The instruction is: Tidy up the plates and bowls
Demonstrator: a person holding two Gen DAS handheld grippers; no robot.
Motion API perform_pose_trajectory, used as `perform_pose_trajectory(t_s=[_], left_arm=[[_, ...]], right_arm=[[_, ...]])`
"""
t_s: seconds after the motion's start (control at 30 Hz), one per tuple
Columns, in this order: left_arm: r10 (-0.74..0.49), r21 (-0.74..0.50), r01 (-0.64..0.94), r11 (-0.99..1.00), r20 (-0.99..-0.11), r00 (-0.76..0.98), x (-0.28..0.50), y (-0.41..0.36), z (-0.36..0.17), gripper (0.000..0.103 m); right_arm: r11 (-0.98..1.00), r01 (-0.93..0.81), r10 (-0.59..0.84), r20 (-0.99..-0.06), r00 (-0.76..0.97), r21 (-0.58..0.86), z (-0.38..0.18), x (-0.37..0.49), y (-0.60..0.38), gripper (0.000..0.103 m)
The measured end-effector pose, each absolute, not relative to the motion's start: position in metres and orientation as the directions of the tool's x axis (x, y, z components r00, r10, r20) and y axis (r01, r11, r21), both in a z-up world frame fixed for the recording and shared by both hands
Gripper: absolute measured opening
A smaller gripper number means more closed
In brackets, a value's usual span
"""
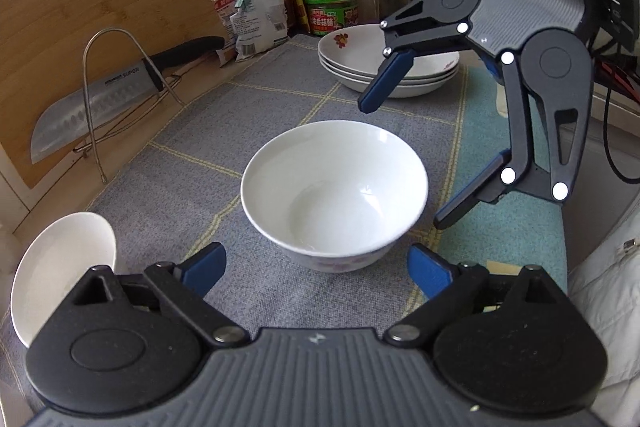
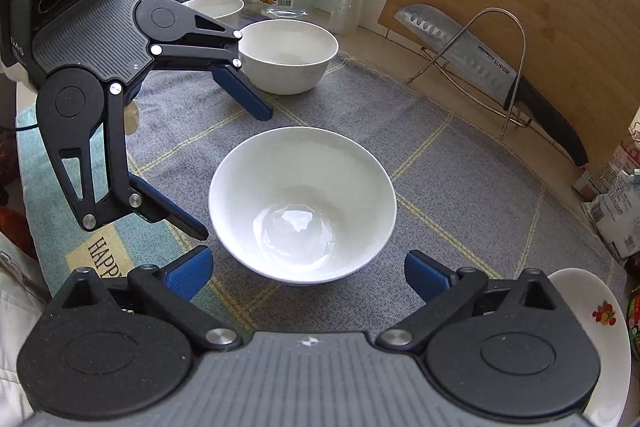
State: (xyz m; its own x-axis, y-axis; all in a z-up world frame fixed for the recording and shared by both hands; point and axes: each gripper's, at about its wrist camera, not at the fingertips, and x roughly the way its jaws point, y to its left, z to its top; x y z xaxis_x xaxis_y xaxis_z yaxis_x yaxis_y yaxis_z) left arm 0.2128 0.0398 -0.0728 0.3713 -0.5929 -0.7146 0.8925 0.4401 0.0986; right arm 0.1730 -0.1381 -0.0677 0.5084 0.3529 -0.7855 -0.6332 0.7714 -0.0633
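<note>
both tongs [image 1: 316, 271] [image 2: 308, 275] gape wide, angled down toward the white bowl [image 1: 334, 193], gripping nothing.

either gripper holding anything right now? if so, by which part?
Nothing is held. The left gripper and the right gripper are both open, and the white bowl sits free on the grey mat between them.

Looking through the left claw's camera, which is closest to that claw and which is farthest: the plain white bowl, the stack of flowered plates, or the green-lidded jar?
1. White bowl: just ahead, in the middle of the mat.
2. Stack of flowered plates: further back, to the right.
3. Green-lidded jar: behind the plates, among the bottles.
</note>
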Motion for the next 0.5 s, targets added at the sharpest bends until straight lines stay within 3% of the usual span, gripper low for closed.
perform_pose_trajectory(t_s=[0.33, 0.5], left_arm=[[-0.396, 0.085, 0.612, 0.787, -0.69, 0.606, 0.193, 0.08, -0.056, 0.097], [-0.312, 0.106, 0.496, 0.862, -0.662, 0.682, 0.193, 0.102, -0.049, 0.097]], right_arm=[[0.94, -0.34, 0.243, -0.75, 0.615, 0.026, -0.052, 0.168, -0.131, 0.103], [0.976, -0.194, 0.206, -0.736, 0.645, 0.103, -0.047, 0.179, -0.116, 0.103]])
